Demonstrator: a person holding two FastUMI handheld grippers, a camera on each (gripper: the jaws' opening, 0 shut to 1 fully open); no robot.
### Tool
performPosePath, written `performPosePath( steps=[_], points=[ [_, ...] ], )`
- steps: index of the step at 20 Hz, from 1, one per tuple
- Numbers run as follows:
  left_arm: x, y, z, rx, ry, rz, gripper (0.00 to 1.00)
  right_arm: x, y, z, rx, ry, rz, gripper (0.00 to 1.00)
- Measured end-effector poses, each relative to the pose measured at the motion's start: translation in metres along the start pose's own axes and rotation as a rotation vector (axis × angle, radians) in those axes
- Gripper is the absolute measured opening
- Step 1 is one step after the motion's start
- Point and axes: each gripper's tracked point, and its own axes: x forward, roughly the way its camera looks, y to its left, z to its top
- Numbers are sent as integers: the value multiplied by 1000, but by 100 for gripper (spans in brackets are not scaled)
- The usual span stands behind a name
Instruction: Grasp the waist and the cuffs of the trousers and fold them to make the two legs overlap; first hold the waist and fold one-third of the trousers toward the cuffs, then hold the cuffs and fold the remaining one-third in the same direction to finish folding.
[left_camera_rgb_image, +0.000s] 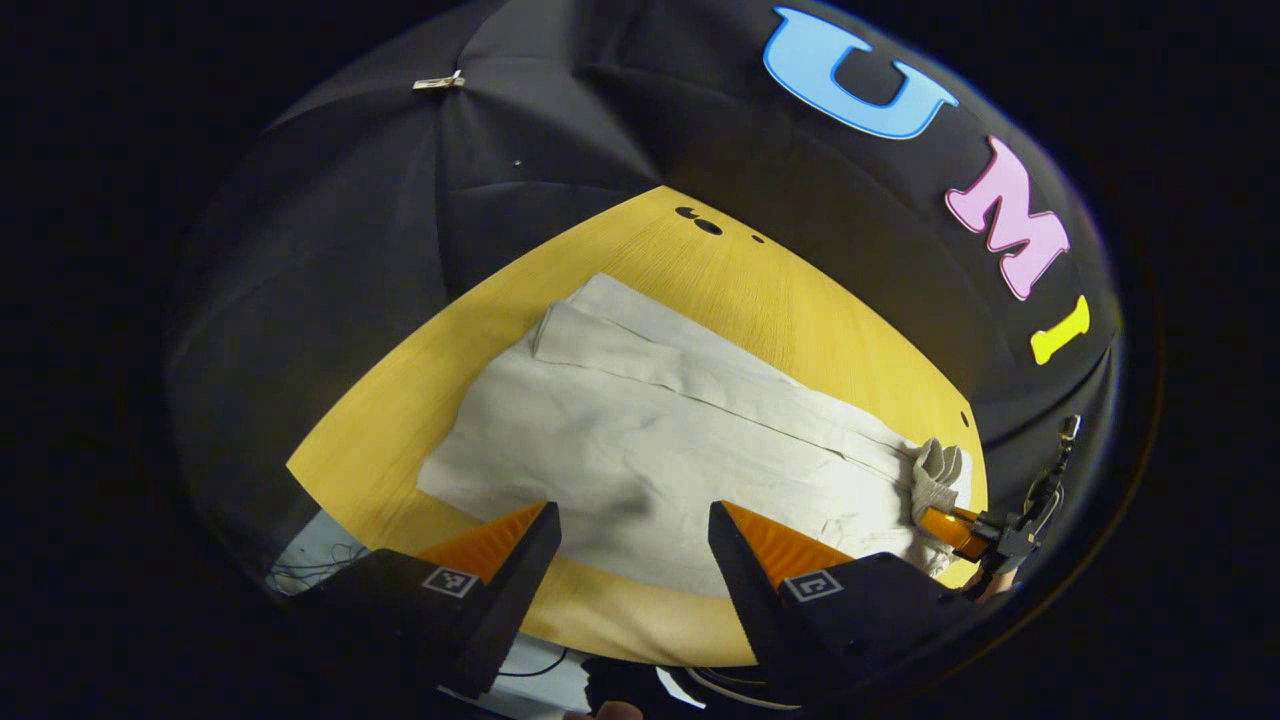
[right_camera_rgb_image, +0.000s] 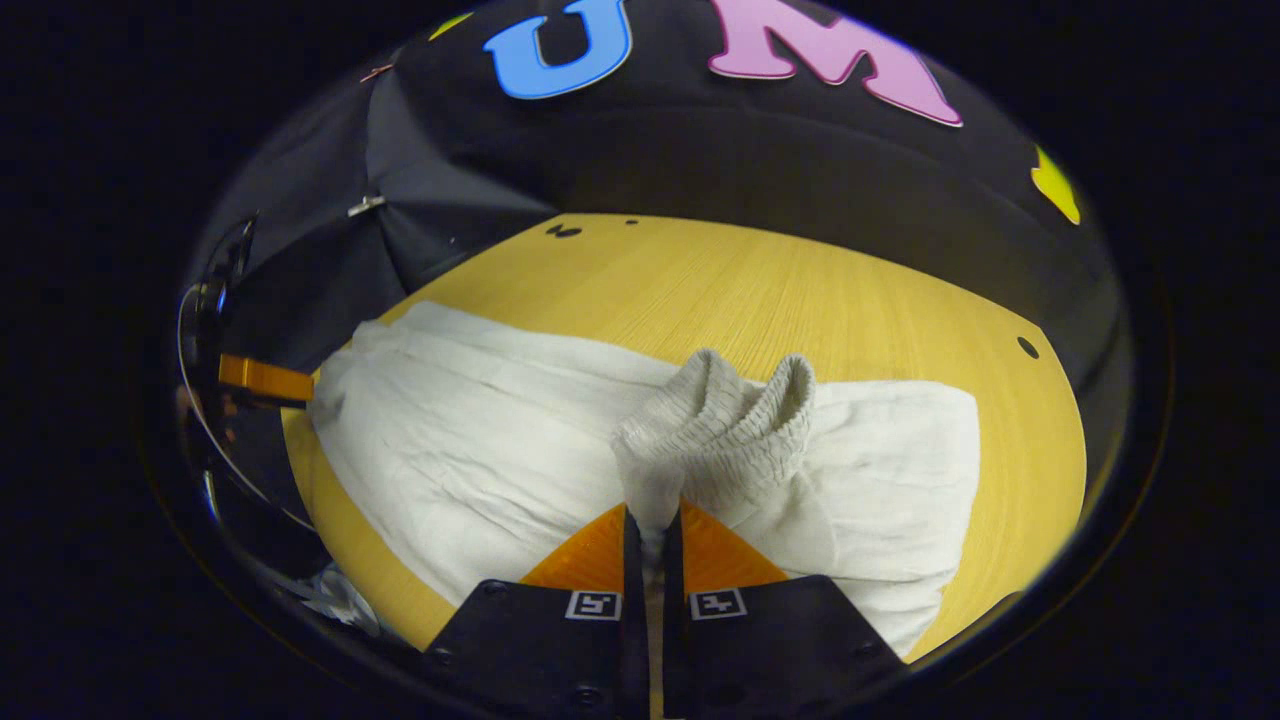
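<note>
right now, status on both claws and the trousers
Right claw shut on the elastic waist, bunched and lifted. Left claw open above the trousers, holding nothing. Trousers flat on the table.

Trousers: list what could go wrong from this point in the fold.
1. The right gripper pinches just a small bunch of the elastic waist; lifting may drag one layer and skew the trousers.
2. The left gripper hangs open above the cloth near the table edge, holding nothing, so the cuff end is free to slide.
3. The legs already look offset at the cuff end; folding may lock that in.
</note>
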Motion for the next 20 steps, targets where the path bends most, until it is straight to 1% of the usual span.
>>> performPosePath(
  steps=[1,2,3,4,5,6,7,8,11,13,15,16,17,18,19,20],
  points=[
    [0,-1,-1,-22,15,-1,95,0,1,-3,-25,23,31,12],
    [1,1,-2,-48,28,5,95,-1,4,-3,-43,42,63,21],
    [1,1,0,-77,31,15,95,-1,0,-8,-65,57,73,30],
    [2,0,3,-103,31,21,95,-5,-4,-8,-95,60,82,45],
    [4,-1,7,-127,31,20,95,-4,-3,-9,-114,70,93,48],
    [5,-2,13,-147,29,18,95,-5,-2,-8,-122,74,103,41],
    [9,-3,17,-168,31,17,95,-5,0,-7,-122,71,109,53],
    [12,-2,18,-199,51,30,95,-5,0,-8,-113,73,113,55],
    [17,1,10,-343,118,72,95,-9,3,-9,-90,74,120,55],
    [20,5,15,-413,97,98,95,-11,3,-10,-93,83,126,54],
    [22,4,29,-473,59,89,95,-12,3,-12,-100,91,133,54],
    [25,-1,38,-505,41,73,89,-11,2,-12,-106,94,136,55],
    [29,-3,47,-533,31,76,95,-11,2,-13,-110,95,140,55],
    [35,1,47,-554,44,106,89,-12,2,-12,-116,94,144,41],
    [40,4,45,-567,69,134,95,-11,2,-13,-118,93,149,55],
    [45,8,37,-586,104,182,95,-10,2,-13,-118,93,158,55]
  ],
)
